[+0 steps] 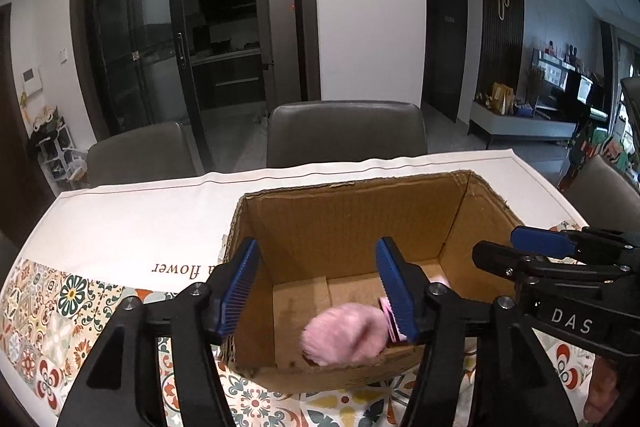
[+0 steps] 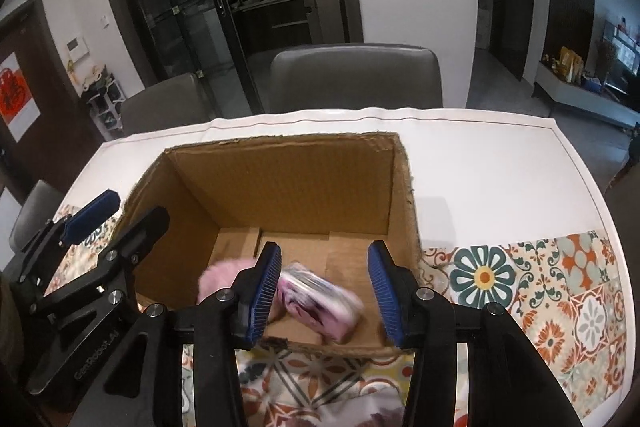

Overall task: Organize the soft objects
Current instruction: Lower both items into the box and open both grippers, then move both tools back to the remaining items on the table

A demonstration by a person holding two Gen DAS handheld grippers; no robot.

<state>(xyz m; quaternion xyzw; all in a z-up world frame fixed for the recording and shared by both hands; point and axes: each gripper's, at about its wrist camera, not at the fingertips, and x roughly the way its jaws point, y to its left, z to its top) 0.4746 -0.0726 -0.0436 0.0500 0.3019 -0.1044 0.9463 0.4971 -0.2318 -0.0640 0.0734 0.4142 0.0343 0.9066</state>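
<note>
Right wrist: slipper [image 2: 320, 301] between gripper [image 2: 324, 293] pads.

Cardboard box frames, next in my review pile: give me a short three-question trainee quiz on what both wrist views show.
1. True or false: the open brown cardboard box stands on a patterned floral tablecloth.
2. Which soft thing lies toward the box's left side in the right wrist view? A) fluffy pink plush item B) pink-and-white printed soft pouch C) green towel
3. Fill in: the left gripper and right gripper both have their blue-padded jaws ____, pressing on nothing.

Key: 1 true; 2 A; 3 open (both soft items look blurred, inside the box).
</note>
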